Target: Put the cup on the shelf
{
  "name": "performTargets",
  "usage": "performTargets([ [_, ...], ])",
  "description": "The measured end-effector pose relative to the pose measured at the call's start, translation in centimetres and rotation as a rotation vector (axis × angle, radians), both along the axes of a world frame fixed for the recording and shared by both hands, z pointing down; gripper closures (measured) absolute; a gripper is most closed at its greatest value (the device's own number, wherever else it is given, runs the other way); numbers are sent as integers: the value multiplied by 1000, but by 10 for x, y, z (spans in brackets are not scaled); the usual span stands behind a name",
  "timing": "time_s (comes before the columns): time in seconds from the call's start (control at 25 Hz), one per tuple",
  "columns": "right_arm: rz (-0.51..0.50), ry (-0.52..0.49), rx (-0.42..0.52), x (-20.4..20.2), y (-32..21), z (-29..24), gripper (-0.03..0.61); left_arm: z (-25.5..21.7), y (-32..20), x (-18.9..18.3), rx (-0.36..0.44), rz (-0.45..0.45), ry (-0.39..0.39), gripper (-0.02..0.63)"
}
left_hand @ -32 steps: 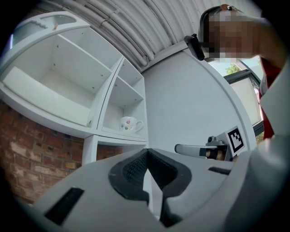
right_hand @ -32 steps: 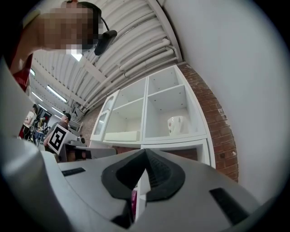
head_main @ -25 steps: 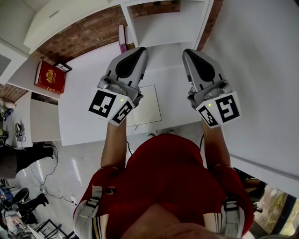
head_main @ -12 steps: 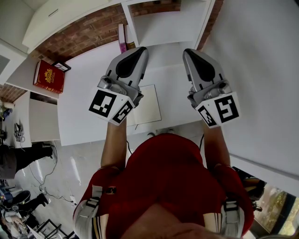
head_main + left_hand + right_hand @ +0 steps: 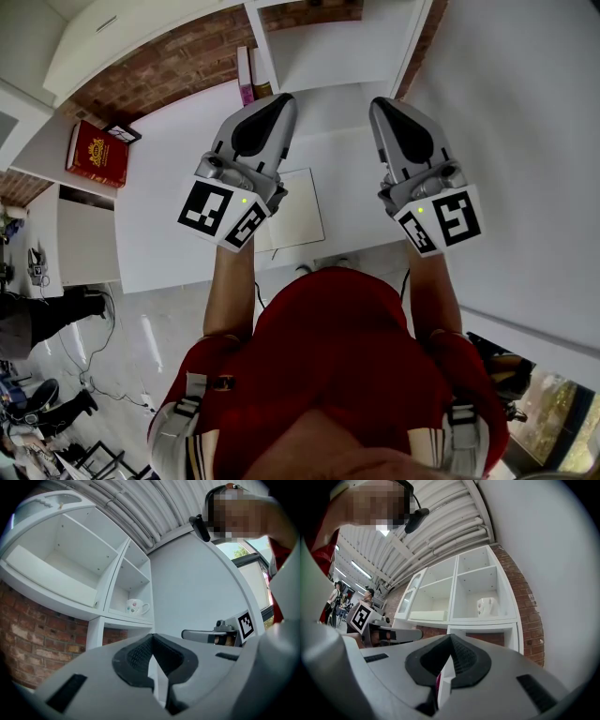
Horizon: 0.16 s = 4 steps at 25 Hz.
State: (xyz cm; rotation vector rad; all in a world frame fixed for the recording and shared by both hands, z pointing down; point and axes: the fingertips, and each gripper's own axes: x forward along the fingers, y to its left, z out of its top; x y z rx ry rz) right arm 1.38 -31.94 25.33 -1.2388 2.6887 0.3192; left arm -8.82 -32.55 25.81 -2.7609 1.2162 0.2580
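- While the spotted cup (image 5: 136, 606) stands in a shelf (image 5: 123, 615) compartment, left gripper (image 5: 152, 638) jaws together, empty
- right gripper (image 5: 451, 638) jaws together, empty

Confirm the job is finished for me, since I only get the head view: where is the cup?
Observer: The cup stands upright inside a compartment of the shelf. It shows in both gripper views.
Operator: Is either tool holding anything?
Observer: No. The left tool and the right tool are both shut, with nothing between their jaws.
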Motion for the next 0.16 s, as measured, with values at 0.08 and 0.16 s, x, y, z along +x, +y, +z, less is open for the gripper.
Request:
performTargets([
  [0.08, 3, -2, 2, 2, 0, 0, 581, 1, 1, 1, 0, 0, -1, 609],
  [0.16, 6, -4, 4, 3, 1, 0, 581, 2, 1, 2, 1, 1, -1, 609],
])
